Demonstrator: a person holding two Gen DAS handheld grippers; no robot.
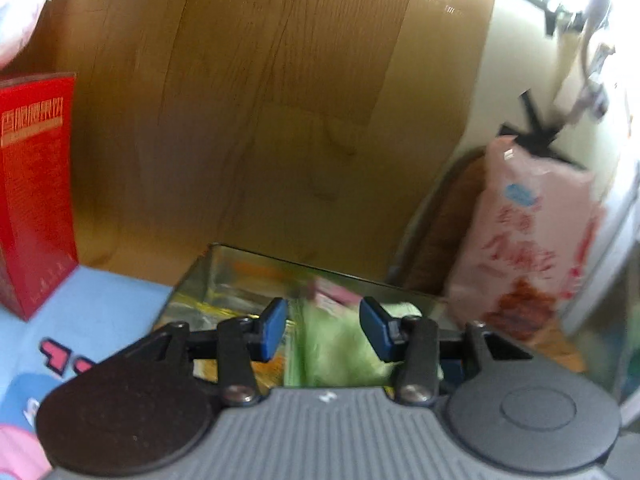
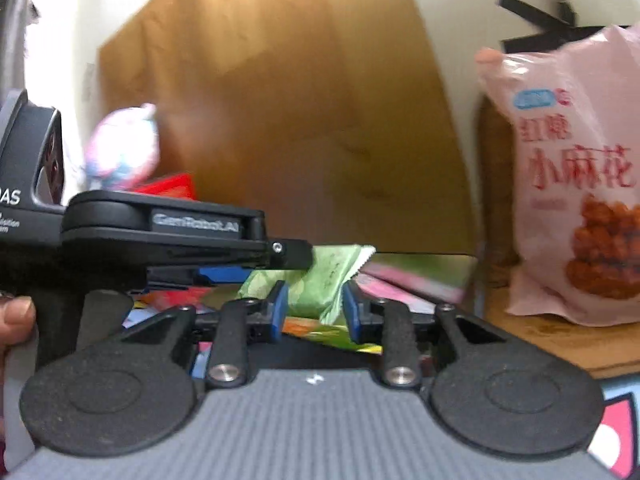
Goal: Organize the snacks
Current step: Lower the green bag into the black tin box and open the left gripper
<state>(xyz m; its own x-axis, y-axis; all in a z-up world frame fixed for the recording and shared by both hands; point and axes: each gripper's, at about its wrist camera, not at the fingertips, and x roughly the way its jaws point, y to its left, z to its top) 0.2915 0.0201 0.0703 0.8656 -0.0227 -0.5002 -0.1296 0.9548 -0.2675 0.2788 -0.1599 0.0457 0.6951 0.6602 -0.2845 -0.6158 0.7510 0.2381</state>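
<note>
The biggest thing I see is the brown cardboard sheet point(image 1: 280, 100) filling the upper middle of both views, leaning against a pale wall. Next in size is the pink snack bag point(image 2: 576, 184), standing upright at the right of both views, on what looks like a wooden board beside the bin. A red box point(image 1: 36, 188) stands at the left edge of the left wrist view on the blue patterned surface point(image 1: 100, 304).

Low in the middle sits a clear bin point(image 1: 240, 268) holding flat packets, pink and orange among them. Smallest is the thing I care about: the green packet point(image 2: 320, 280). In the right wrist view it lies over the bin, its long axis slanting from lower left to upper right, with the crimped end at upper right.

My left gripper point(image 2: 256, 264) reaches in from the left of the right wrist view, its tip right at the packet's upper part. Whether its jaws grasp the packet I cannot tell; in its own view the blurred green fills the gap but does not clearly touch either pad.

My right gripper point(image 2: 314, 312) has its jaws parted with the packet's lower end between them, pads apparently not pressing. The right hand is dead ahead of the packet, so I judge closing there is the next move.
</note>
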